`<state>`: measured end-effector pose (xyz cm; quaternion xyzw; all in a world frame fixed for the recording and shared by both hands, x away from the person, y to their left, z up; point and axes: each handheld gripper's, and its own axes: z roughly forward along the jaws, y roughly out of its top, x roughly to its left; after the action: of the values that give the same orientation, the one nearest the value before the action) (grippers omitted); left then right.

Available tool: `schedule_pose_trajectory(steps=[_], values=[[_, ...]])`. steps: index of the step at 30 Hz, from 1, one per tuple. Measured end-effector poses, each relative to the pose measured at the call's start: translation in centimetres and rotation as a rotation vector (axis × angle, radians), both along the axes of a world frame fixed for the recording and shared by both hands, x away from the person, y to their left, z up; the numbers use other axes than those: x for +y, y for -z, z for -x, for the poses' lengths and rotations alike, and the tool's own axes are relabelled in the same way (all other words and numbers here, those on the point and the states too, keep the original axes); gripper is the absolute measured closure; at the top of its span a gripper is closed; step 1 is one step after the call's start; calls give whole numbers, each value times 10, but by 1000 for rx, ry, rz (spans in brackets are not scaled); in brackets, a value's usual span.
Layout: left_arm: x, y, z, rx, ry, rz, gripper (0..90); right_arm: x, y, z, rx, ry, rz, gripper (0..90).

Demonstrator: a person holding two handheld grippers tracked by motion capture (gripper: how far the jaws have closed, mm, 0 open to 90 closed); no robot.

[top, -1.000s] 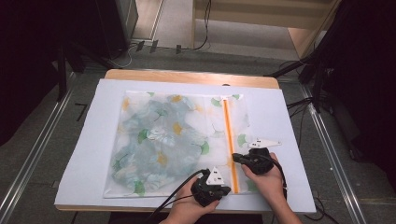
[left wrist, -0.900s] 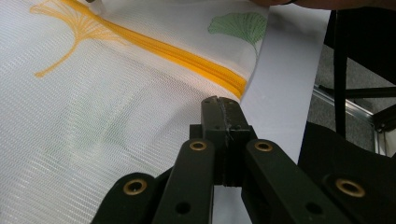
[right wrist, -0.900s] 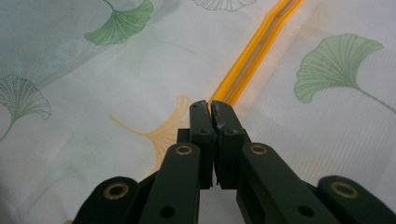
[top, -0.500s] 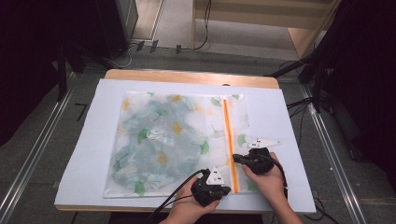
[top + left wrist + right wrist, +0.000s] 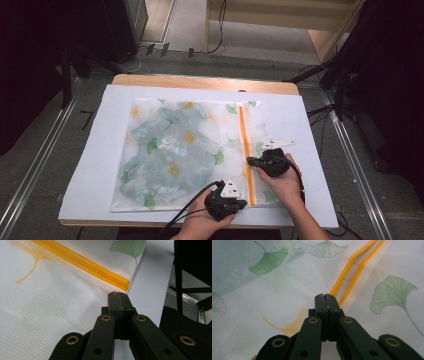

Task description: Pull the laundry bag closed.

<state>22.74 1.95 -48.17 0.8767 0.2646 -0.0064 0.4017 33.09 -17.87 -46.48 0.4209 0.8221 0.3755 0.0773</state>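
A white mesh bag (image 5: 175, 150) printed with ginkgo leaves lies flat on a white sheet, with a bluish cloth inside. Its orange zipper (image 5: 244, 135) runs along the bag's right side, from the far edge toward me. My left gripper (image 5: 244, 202) is shut, and its tips (image 5: 119, 293) rest at the bag's near corner, just below the zipper's end (image 5: 125, 285). My right gripper (image 5: 250, 161) is shut at the zipper's middle. Its tips (image 5: 326, 296) cover the spot where the two parted orange strands (image 5: 352, 272) meet. Whether either gripper pinches anything is hidden.
The white sheet (image 5: 300, 120) covers most of a wooden table (image 5: 200, 82). Metal rails (image 5: 40, 165) run along both sides of the table. Cables and dark stands (image 5: 340, 75) sit beyond the far edge and to the right.
My right gripper has shifted slightly away from me along the zipper. The left gripper and the bag have stayed put.
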Motion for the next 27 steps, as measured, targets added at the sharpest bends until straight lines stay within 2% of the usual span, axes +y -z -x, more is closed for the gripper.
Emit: schedule_pose_trajectory(steps=[12,16,23,27], values=[[0,0,0,-1,2,-3,900,4,-10,-28,-8,11,27,900],[0,0,0,0,2,-1,900,4,-12,-39,-11,21,16,900],[0,0,-1,5,3,1,900,8,-9,-62,-6,38,28,900],[0,0,-1,6,2,3,900,9,-7,-79,0,64,8,900]])
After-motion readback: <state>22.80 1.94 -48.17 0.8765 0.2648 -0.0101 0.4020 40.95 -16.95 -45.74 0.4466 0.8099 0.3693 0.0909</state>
